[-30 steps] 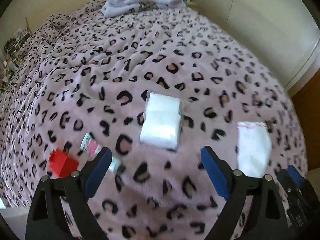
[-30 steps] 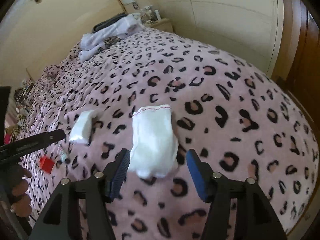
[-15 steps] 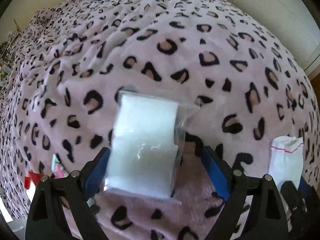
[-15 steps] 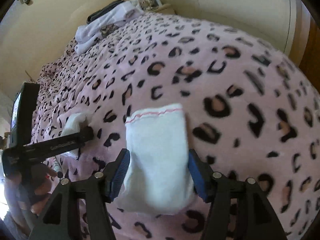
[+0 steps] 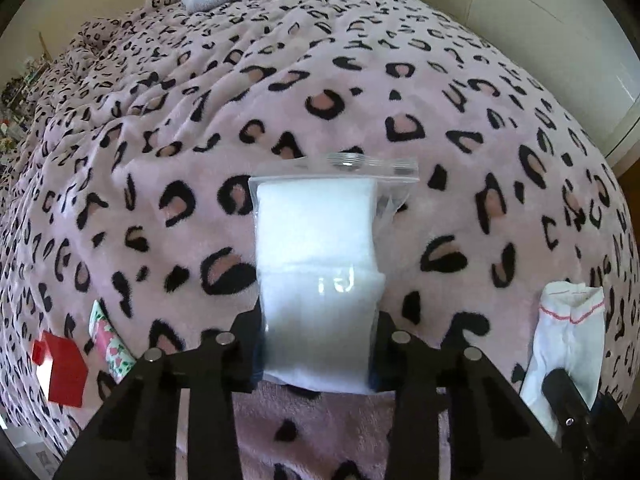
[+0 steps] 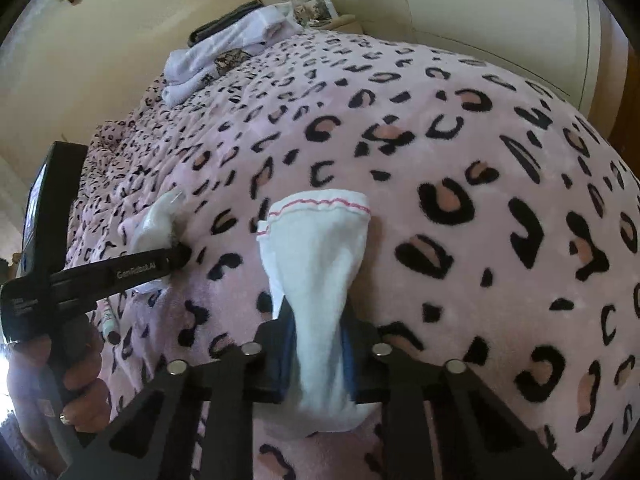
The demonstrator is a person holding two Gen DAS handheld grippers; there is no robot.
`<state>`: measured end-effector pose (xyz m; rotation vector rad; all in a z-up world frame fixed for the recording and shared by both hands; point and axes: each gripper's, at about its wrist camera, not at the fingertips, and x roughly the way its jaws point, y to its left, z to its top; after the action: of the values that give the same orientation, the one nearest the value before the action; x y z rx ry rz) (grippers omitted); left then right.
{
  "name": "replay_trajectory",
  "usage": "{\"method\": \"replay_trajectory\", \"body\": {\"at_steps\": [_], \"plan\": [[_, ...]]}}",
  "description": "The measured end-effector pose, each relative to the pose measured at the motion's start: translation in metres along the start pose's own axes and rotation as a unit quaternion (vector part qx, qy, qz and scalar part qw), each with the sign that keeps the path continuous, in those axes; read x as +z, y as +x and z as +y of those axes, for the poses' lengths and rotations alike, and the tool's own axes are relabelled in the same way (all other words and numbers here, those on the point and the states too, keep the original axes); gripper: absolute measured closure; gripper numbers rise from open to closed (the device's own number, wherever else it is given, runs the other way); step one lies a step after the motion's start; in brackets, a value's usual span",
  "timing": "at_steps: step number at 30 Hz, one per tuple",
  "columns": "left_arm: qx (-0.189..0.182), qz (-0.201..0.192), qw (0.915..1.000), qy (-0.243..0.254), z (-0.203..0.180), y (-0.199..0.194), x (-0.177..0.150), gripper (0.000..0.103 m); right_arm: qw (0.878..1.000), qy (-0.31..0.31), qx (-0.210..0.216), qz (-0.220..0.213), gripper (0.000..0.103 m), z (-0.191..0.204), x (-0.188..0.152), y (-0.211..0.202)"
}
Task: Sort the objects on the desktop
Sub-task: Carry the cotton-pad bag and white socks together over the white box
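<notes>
We see the left gripper closing, pads pressing the bagged white cloth on the bed | right gripper closing, pinching the white sock on the bed

bagged towel left of sock | both on blanket | box far left

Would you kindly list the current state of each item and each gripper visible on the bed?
Left gripper: jaws closing on the clear bag, pads pressing its sides.
Clear bag: zip-sealed, holding folded white cloth, lying on the blanket.
Right gripper: jaws closing on the white sock, pinching it narrow.
White sock: cuff end lying on the blanket.
Red box: resting untouched.
Floral tube: lying on its side.
</notes>
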<state>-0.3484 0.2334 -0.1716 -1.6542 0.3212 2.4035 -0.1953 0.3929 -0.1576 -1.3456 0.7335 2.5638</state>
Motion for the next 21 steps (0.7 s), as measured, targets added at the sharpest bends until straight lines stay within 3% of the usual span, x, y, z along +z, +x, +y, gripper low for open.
{"method": "replay_trajectory", "body": {"at_steps": [8, 21], "plan": [[-0.005, -0.032, 0.9995, 0.0, 0.005, -0.047, -0.02, 0.068, 0.999, -0.016, 0.025, -0.012, 0.089, 0.015, -0.005, -0.024], [-0.001, -0.055, 0.9979, -0.033, 0.044, -0.115, -0.089, 0.068, 0.998, -0.051, 0.027, -0.021, 0.089, 0.057, -0.029, -0.067]]}}
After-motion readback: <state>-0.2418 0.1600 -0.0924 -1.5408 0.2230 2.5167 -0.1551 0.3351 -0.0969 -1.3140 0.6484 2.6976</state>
